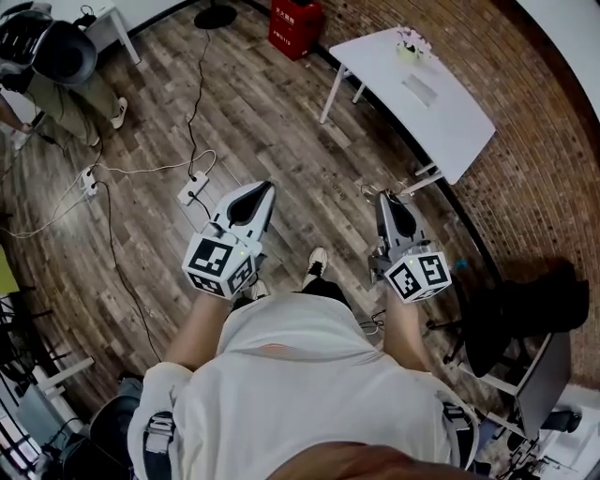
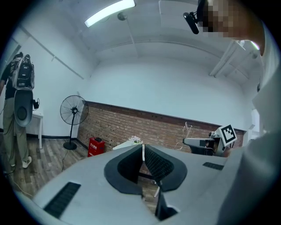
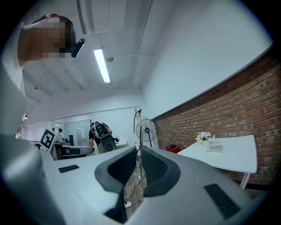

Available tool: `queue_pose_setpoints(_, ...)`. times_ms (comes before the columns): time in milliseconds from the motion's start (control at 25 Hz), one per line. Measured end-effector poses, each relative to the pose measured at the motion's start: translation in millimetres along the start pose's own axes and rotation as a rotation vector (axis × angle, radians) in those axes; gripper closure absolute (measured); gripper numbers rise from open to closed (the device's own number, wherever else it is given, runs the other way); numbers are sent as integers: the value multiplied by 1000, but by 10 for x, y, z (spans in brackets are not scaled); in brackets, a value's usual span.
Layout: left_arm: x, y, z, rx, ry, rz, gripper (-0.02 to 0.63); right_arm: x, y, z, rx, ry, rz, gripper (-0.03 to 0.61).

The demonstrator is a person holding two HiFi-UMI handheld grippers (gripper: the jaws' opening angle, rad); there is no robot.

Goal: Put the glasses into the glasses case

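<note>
I stand on the wooden floor, well short of the white table (image 1: 450,122). On it lies a flat pale box-like thing (image 1: 419,89), which the right gripper view shows beside the flowers (image 3: 215,149). I cannot make out any glasses. My left gripper (image 1: 265,186) and right gripper (image 1: 382,195) are held level in front of my body, side by side. In the left gripper view the left gripper (image 2: 143,147) has its tips together with nothing between them. The right gripper (image 3: 140,148) looks the same in its own view.
A small pot of flowers (image 1: 411,42) stands at the table's far end. A red box (image 1: 295,23) sits by the brick wall. Cables and a power strip (image 1: 192,190) lie on the floor ahead. A person with a backpack (image 1: 56,66) stands far left. A black chair (image 1: 525,314) is at my right.
</note>
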State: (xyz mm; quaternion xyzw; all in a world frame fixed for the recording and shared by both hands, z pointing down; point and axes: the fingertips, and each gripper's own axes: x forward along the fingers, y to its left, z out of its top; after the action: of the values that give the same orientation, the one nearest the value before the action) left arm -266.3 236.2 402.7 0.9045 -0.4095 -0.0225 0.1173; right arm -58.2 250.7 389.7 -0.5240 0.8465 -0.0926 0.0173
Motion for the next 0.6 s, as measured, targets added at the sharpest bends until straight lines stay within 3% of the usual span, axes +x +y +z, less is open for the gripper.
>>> queue_pose_setpoints(600,1753,-106,360,81,20,25,588,654,-1725,440,39,-60,25,489)
